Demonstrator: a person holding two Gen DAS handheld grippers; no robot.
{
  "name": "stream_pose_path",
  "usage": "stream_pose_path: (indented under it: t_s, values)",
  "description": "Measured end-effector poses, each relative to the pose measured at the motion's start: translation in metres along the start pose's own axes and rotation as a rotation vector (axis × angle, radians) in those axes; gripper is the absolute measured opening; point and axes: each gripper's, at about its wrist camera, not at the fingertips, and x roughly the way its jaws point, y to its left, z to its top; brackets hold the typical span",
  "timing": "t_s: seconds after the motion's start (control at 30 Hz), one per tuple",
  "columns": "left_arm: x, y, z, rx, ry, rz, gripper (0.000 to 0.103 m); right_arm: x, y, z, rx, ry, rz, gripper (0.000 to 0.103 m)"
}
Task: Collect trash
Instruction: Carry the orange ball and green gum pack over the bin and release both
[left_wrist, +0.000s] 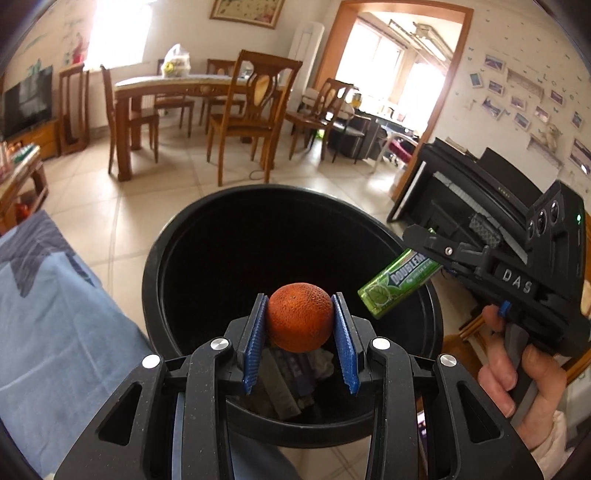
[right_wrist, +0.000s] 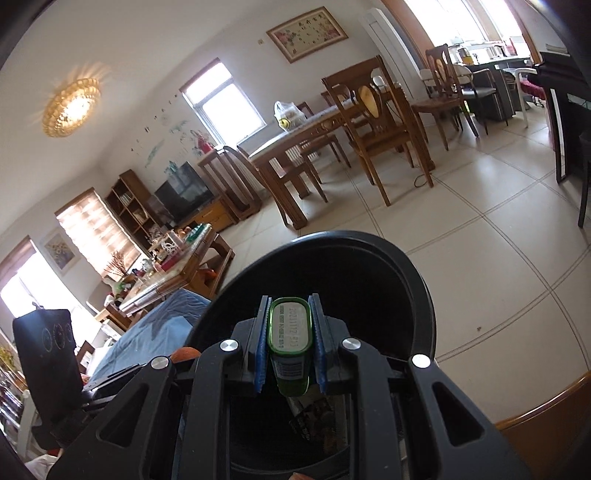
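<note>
Hovering over one black bin (left_wrist: 159, 266), left gripper (left_wrist: 300, 320) clamping one orange (left_wrist: 299, 316), right gripper (right_wrist: 289, 339) clamping one gum pack (right_wrist: 289, 326).

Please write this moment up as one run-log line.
left gripper: shut on orange | right gripper: shut on gum pack | both over black bin | release pending

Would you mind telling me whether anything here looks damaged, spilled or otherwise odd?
Nothing is spilled. The orange in the left gripper looks dark and rough-skinned, perhaps dried out. The right gripper holds a green gum pack over the black bin, which already holds some rubbish.
</note>
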Motion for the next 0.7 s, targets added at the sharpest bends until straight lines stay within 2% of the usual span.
stream_pose_path:
  t_s: [0.3,0.37,0.43,0.47,0.5,0.53,0.57,0.7]
  values:
    - [0.001,-0.006,0.003,0.034,0.011,0.036,0.036,-0.002,0.0,-0.004,0.002,0.011,-0.028,0.02]
    - [-0.002,-0.008,0.001,0.044,0.007,0.05,0.038,-0.001,0.002,-0.003,0.0,0.017,-0.036,0.023]
    - [-0.009,-0.012,0.0,0.05,-0.007,0.073,0.059,-0.004,0.006,-0.004,0.005,0.023,-0.029,0.024]
    - [-0.013,-0.015,0.0,0.052,-0.019,0.087,0.076,-0.005,0.009,-0.004,0.004,0.028,-0.028,0.032]
    - [-0.02,-0.016,-0.001,0.061,-0.047,0.108,0.081,-0.007,0.01,-0.004,0.002,0.024,-0.031,0.039]
    - [-0.025,-0.017,-0.001,0.072,-0.062,0.113,0.08,-0.009,0.012,-0.004,-0.001,0.018,-0.036,0.056]
    - [-0.031,-0.017,0.0,0.084,-0.07,0.114,0.081,-0.011,0.015,-0.004,-0.006,0.011,-0.036,0.062]
    - [-0.052,-0.02,-0.002,0.097,-0.092,0.114,0.085,-0.015,0.028,-0.004,-0.032,0.011,-0.031,0.063]
